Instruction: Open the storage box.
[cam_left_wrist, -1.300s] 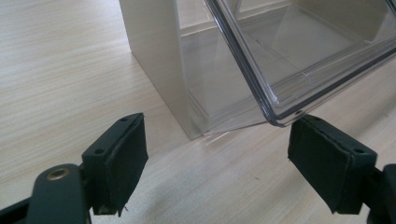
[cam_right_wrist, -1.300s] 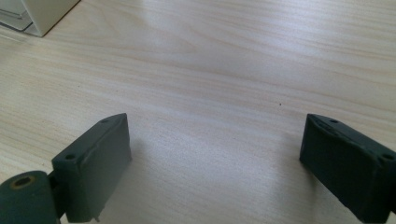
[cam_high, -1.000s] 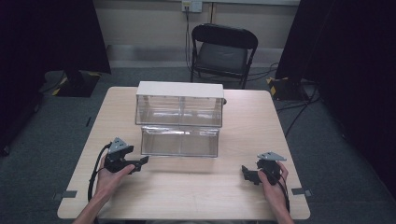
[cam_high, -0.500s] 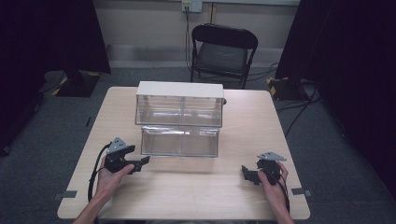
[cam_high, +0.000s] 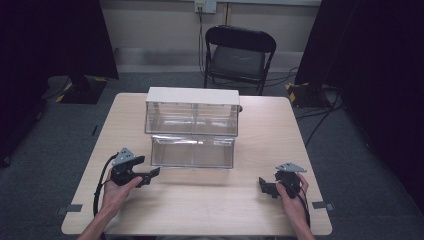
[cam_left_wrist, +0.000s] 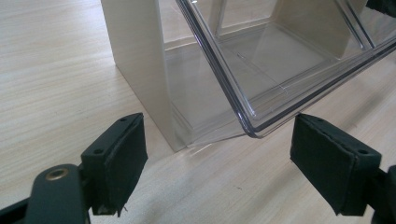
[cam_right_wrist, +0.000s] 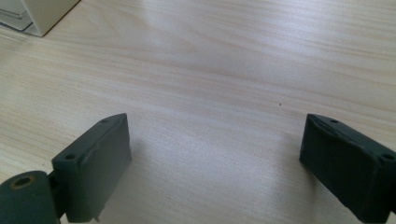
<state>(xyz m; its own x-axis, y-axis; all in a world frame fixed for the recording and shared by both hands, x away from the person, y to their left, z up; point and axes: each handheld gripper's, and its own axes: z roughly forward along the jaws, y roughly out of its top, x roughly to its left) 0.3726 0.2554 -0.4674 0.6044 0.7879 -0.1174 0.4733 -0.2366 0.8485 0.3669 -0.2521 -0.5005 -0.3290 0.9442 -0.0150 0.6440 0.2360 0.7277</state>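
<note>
At three o'clock of the left gripper (cam_high: 150, 176), held wide, the clear plastic drawer (cam_high: 193, 151) is waiting to be gripped next.

1. Table (cam_high: 200, 210): pale wood-grain top, smooth, matt with a soft sheen.
2. Drawer (cam_left_wrist: 280, 60): clear glossy plastic, hard-edged, reflective.
3. Cabinet (cam_left_wrist: 140, 60) around the drawer: cream panels, smooth, matt.
4. Left gripper (cam_left_wrist: 233, 163) pads: black, matt, rubbery.
5. Chair (cam_high: 239, 55) behind the table: black, dull padded seat.
</note>
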